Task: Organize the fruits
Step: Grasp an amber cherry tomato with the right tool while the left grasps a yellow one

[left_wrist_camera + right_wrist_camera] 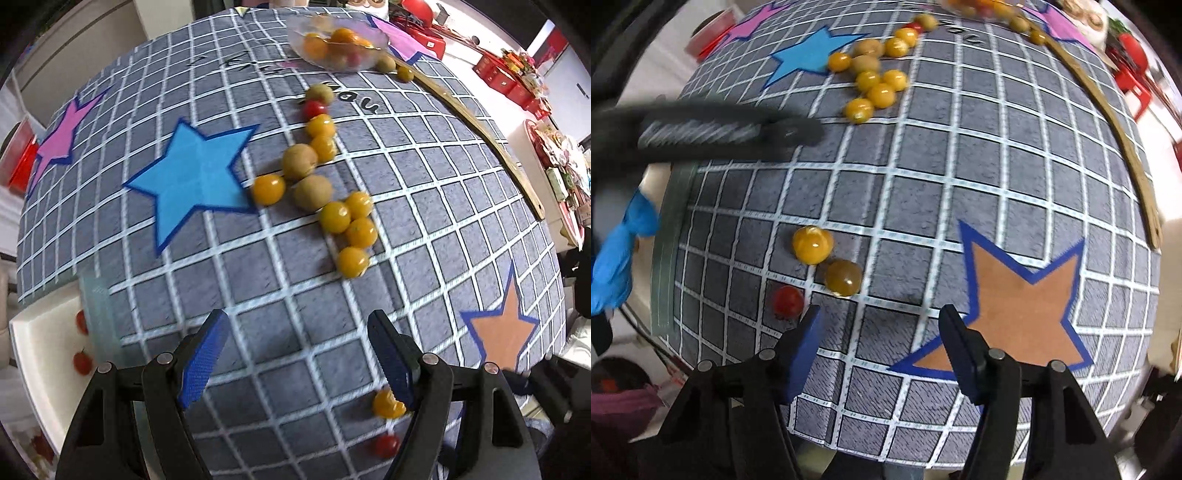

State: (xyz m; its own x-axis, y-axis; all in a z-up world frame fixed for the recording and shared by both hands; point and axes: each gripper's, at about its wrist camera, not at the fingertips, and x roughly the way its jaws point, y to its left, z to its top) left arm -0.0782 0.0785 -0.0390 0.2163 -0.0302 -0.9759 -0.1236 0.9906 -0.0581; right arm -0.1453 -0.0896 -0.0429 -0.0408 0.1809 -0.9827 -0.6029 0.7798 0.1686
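A loose string of yellow cherry tomatoes (334, 217), brown kiwis (313, 192) and a red tomato (315, 108) lies across the grid-patterned tablecloth (258, 273). My left gripper (299, 321) hangs open above bare cloth in front of that string, holding nothing. A yellow tomato (386, 404) and a red one (386, 445) sit by its right finger. In the right wrist view my right gripper (882, 314) is open and empty. A yellow tomato (812, 244), a darker one (843, 277) and a red tomato (788, 300) lie just beyond its left fingertip.
A glass bowl (338, 42) with several fruits stands at the far edge. A white tray (40, 332) holding red tomatoes is at the left. A wooden strip (480, 122) runs along the right edge. The other gripper's blurred arm (720, 129) and a blue glove (620, 254) show at left.
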